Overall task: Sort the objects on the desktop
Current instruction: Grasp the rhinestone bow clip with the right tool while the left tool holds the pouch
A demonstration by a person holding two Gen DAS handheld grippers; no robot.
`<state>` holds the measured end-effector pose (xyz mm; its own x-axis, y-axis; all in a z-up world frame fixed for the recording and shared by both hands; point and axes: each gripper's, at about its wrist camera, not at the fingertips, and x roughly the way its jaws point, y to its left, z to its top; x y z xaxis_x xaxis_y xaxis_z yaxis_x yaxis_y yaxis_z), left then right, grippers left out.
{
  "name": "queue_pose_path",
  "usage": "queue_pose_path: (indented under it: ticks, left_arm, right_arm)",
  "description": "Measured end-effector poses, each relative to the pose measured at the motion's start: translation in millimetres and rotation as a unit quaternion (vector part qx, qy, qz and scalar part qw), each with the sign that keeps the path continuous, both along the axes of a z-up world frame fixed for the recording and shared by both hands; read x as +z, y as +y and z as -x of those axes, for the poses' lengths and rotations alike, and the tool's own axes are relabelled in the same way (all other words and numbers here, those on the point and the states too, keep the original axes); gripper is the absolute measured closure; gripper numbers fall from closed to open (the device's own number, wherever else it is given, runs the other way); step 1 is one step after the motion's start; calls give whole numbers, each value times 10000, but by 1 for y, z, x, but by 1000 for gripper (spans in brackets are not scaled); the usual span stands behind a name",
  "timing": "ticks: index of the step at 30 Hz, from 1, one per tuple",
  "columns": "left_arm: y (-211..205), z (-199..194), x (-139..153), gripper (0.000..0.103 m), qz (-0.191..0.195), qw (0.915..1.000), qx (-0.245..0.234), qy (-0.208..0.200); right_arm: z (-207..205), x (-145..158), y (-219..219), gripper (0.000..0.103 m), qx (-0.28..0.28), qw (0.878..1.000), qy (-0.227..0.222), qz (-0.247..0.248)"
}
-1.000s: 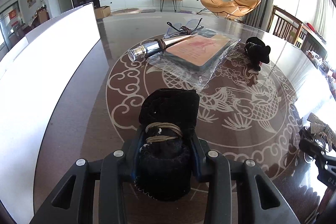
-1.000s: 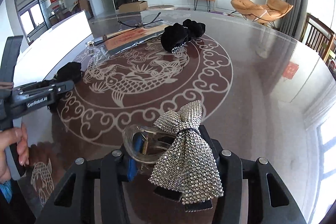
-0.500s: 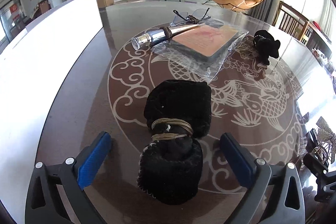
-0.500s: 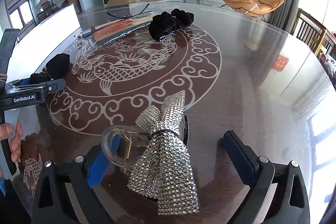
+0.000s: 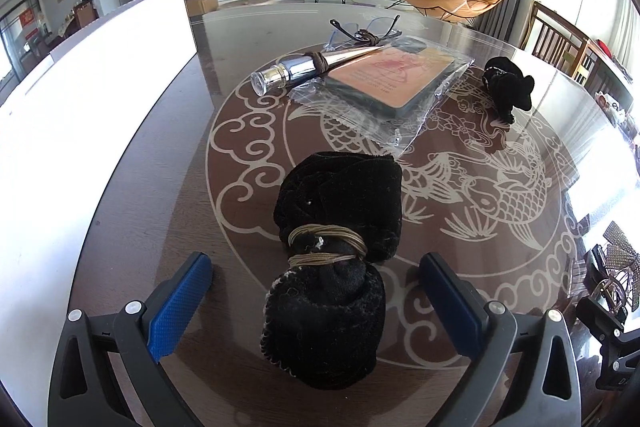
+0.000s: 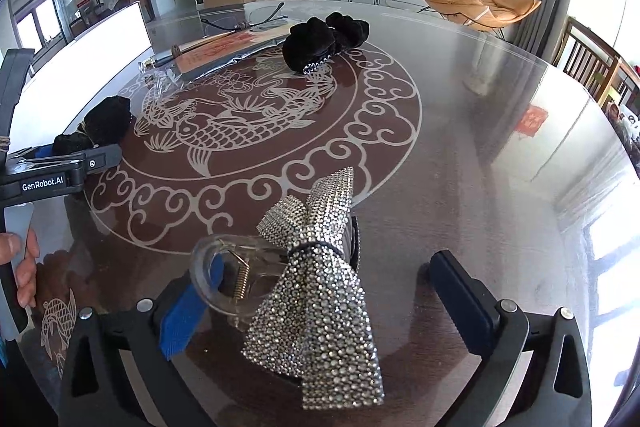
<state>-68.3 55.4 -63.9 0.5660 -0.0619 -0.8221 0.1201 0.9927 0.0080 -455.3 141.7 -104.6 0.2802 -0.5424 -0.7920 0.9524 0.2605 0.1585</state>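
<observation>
A black velvet bow (image 5: 336,263), tied in the middle with tan string, lies on the glass table (image 5: 160,187). It sits between the two blue pads of the left gripper (image 5: 316,299), but the pads stand wide apart and do not touch it.

A sparkly silver bow clip (image 6: 320,291) lies on the table too, between the pads of the right gripper (image 6: 324,303). Its jaws are opening. The left pad is right by the clip's clear handle, and the right pad is well away from it.

The left view shows a shiny silver tube (image 5: 316,69), a flat packet in clear plastic (image 5: 388,79) and glasses (image 5: 364,31) farther back. The right view shows a bit of a hand (image 6: 20,267) holding the left gripper's handle. It also shows another black bow (image 6: 320,41) far off.

Both grippers tilt down toward the table.
</observation>
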Motion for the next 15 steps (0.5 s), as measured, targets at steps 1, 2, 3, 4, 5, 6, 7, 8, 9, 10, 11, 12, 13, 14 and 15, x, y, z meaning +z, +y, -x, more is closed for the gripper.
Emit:
queue_pose_path:
  ticks: [1, 2, 3, 4, 5, 6, 7, 8, 9, 10, 11, 12, 13, 14, 15]
  left_arm:
    - [0, 0, 0, 0, 0, 10000, -11, 0]
    - [0, 0, 0, 0, 0, 10000, -15, 0]
    - [0, 0, 0, 0, -1, 10000, -19, 0]
    - [0, 0, 0, 0, -1, 10000, -22, -1]
    - [0, 0, 0, 0, -1, 10000, -27, 0]
    - [0, 0, 0, 0, -1, 10000, -29, 0]
    - [0, 0, 0, 0, -1, 10000, -34, 0]
    - [0, 0, 0, 0, -2, 10000, -38, 0]
    - [0, 0, 0, 0, -2, 10000, -42, 0]
    - [0, 0, 0, 0, -2, 10000, -47, -1]
    - [0, 0, 0, 0, -2, 10000, -50, -1]
    - [0, 0, 0, 0, -2, 10000, -53, -1]
    - [0, 0, 0, 0, -3, 10000, -65, 0]
    - [0, 0, 0, 0, -3, 10000, -68, -1]
    - [0, 0, 0, 0, -3, 10000, -72, -1]
  right_arm:
    - [0, 0, 0, 0, 1, 10000, 0, -1]
    - [0, 0, 0, 0, 2, 10000, 0, -1]
    - [0, 0, 0, 0, 4, 10000, 0, -2]
    - [0, 0, 0, 0, 5, 10000, 1, -3]
    - [0, 0, 0, 0, 7, 10000, 1, -4]
    - [0, 0, 0, 0, 8, 10000, 1, -5]
    - [0, 0, 0, 0, 9, 10000, 1, -5]
    - [0, 0, 0, 0, 11, 10000, 2, -5]
    - [0, 0, 0, 0, 12, 10000, 2, -5]
    - [0, 0, 0, 0, 13, 10000, 2, -5]
    - [0, 0, 0, 0, 16, 10000, 4, -6]
    - [0, 0, 0, 0, 19, 10000, 3, -7]
    - [0, 0, 0, 0, 19, 10000, 2, -8]
    - [0, 0, 0, 0, 20, 10000, 2, -9]
    - [0, 0, 0, 0, 21, 10000, 3, -10]
